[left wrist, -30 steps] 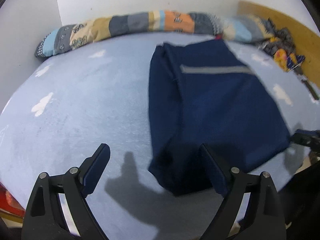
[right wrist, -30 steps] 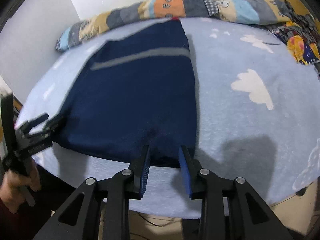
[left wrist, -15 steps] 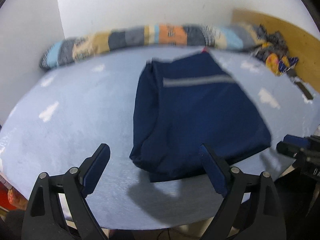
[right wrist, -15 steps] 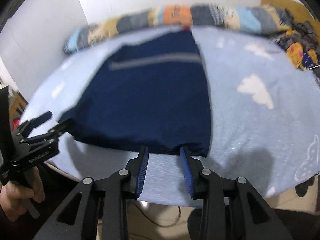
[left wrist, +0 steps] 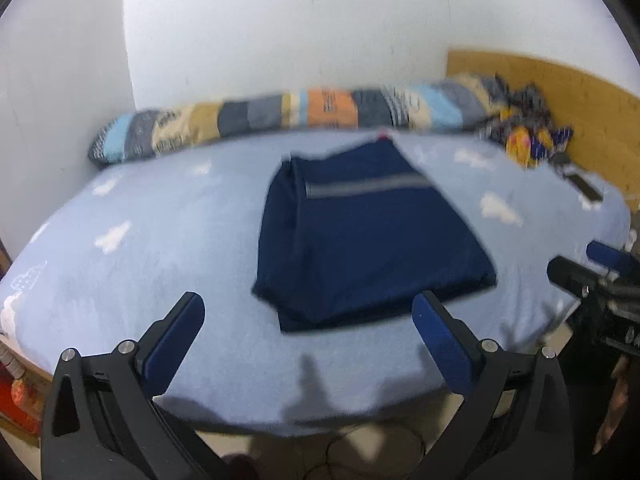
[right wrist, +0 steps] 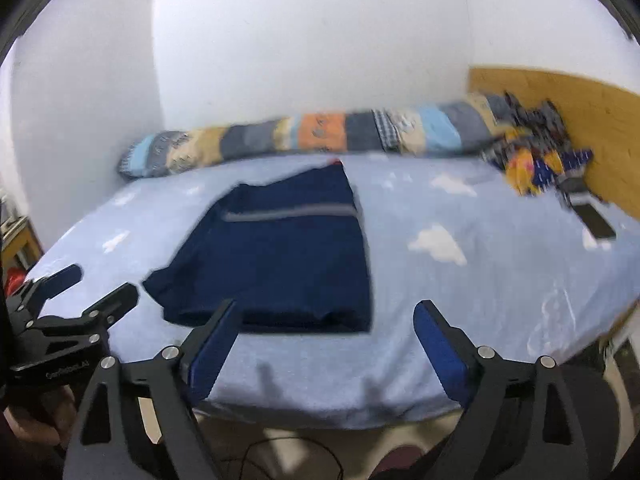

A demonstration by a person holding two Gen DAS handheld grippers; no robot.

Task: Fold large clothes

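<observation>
A navy garment (left wrist: 360, 240) with a grey stripe lies folded flat on the light blue cloud-print bed sheet (left wrist: 160, 248); the right wrist view shows the garment (right wrist: 288, 264) too. My left gripper (left wrist: 308, 308) hangs back over the bed's near edge. Its jaws are opening wide and hold nothing. My right gripper (right wrist: 326, 312) is also drawn back from the garment's near hem, jaws opening, nothing between the pads. Each gripper shows in the other's view: the right gripper (left wrist: 592, 264) at the right, the left gripper (right wrist: 80, 292) at the left, held by a hand (right wrist: 36, 420).
A patchwork bolster (left wrist: 300, 114) runs along the white wall at the back. A heap of colourful cloth (right wrist: 536, 160) and a phone (right wrist: 594, 220) lie by the wooden headboard (right wrist: 580, 120). The floor with a cable (right wrist: 288, 456) shows below the bed edge.
Both grippers pulled back and up from the garment. The right jaws, nearly closed at the near hem, have sprung wide and let it go. The bed's near edge has come into view.
</observation>
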